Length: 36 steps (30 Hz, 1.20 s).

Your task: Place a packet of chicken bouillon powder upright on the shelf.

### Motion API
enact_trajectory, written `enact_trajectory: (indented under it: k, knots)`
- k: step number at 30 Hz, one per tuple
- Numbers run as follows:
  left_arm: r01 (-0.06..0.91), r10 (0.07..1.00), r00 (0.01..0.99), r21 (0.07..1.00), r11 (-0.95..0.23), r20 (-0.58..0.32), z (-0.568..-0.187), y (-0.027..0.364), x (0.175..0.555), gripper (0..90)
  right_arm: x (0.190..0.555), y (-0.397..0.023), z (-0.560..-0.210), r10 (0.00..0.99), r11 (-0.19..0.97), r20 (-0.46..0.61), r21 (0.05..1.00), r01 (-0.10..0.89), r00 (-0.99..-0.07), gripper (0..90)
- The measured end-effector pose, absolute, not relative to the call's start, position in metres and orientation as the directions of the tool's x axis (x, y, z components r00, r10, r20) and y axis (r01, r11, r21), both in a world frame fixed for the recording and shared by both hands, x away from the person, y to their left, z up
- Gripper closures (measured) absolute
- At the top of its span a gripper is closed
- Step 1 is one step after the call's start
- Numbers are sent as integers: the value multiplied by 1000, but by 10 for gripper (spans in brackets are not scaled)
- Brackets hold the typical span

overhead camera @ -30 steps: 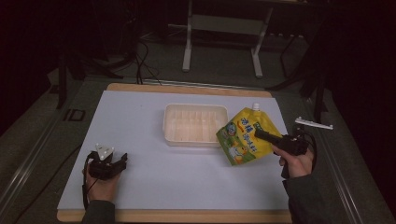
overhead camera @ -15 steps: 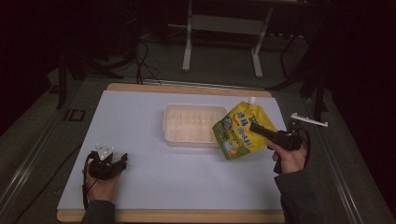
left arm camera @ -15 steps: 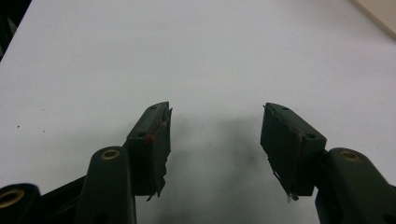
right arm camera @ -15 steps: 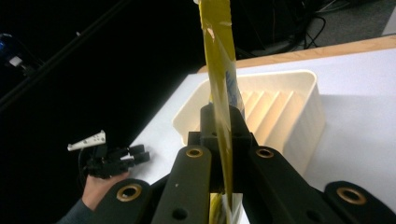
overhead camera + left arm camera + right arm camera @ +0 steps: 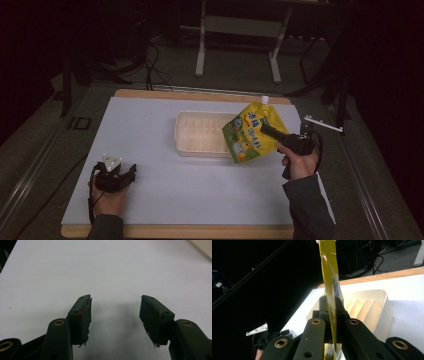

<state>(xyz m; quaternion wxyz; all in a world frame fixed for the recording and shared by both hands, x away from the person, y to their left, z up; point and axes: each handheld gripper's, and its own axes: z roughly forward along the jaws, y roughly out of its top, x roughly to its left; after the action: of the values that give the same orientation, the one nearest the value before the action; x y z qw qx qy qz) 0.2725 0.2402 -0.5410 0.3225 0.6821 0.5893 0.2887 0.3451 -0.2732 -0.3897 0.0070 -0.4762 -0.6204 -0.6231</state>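
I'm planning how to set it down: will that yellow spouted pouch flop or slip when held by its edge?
The pouch probably keeps its shape: pinched in the right gripper, it stands straight. Its glossy film could be slippery. Set over the tray, it may well tip, being so flat.

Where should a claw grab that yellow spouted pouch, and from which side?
Grip the yellow spouted pouch on its flat side edge, coming from the right, as the right claw does now: the pouch is thin there, so the jaws clamp both faces. The white spout at the top stays free and points up, above the white tray.
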Motion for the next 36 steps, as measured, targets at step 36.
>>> enact_trajectory:
  k: [36]
  knots:
    - [616,991,136,783,-87,3,-541,241,273,423,364,-219,-393,634,-266,589,775,573,-501,900]
